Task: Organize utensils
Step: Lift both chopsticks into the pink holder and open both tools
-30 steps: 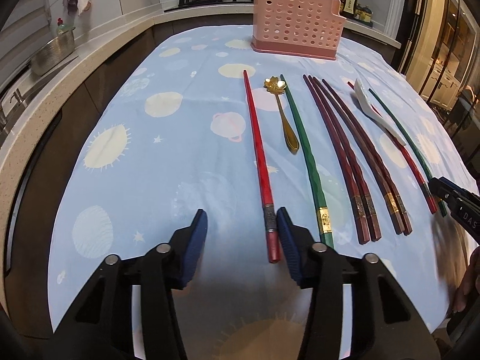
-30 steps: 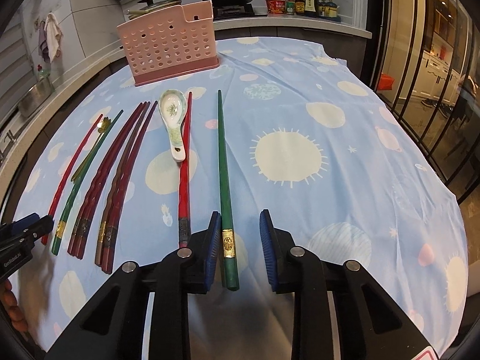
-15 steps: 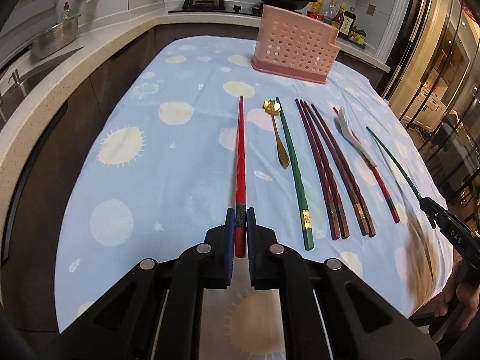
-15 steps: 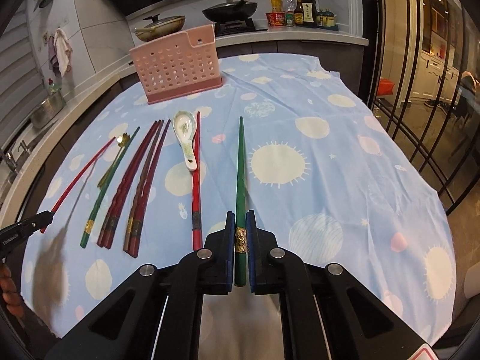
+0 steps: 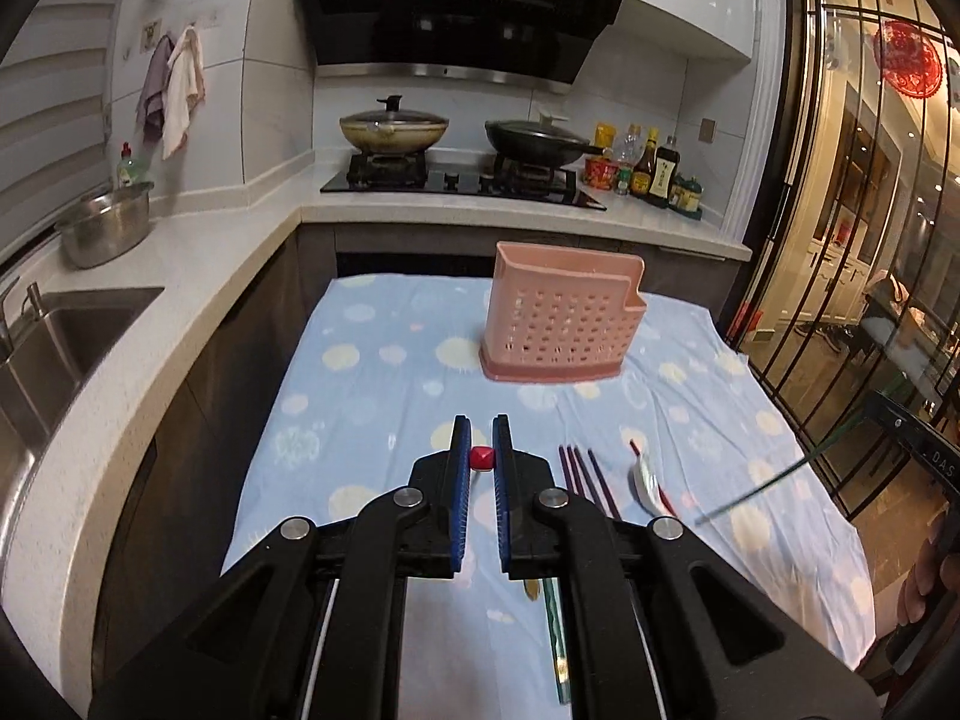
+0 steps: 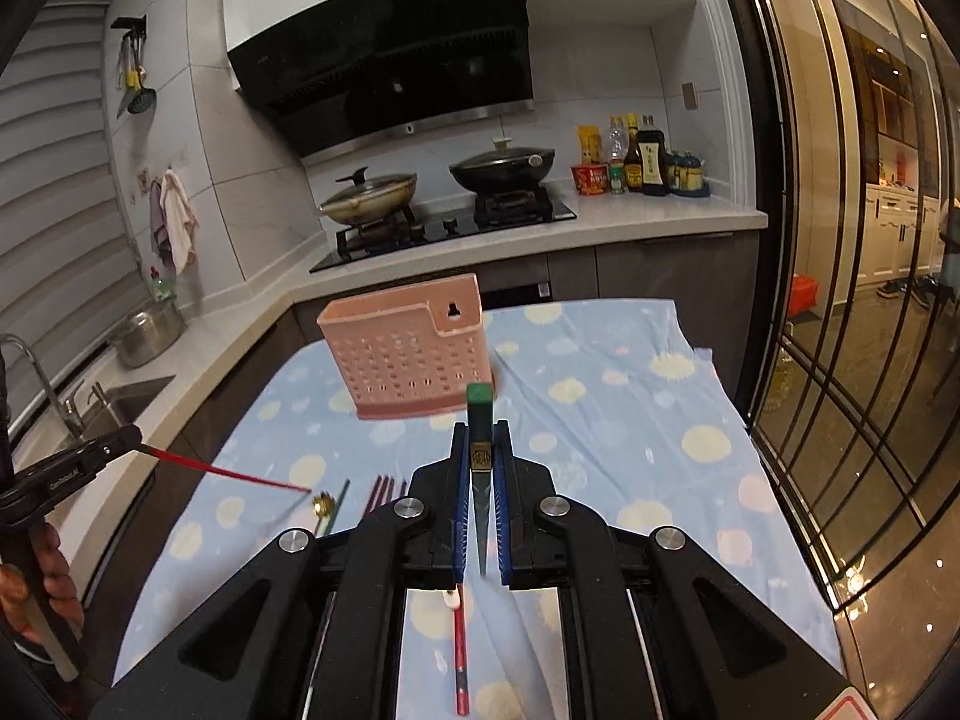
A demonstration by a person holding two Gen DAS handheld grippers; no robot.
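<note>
1. My left hand-held gripper (image 5: 481, 461) pinches the red chopstick (image 5: 481, 458), raised above the worktop (image 5: 372, 420).
2. My right hand-held gripper (image 6: 481, 468) pinches the green chopstick (image 6: 480, 414).
3. The pink holder (image 5: 564, 324) stands at the far end.

Background: black range hood (image 5: 468, 6); lidded beige pan (image 5: 393, 131) and black wok (image 5: 534, 141) on hob; sauce bottles (image 5: 651, 171); steel pot (image 5: 108, 225); hanging cloths (image 5: 174, 90).
</note>
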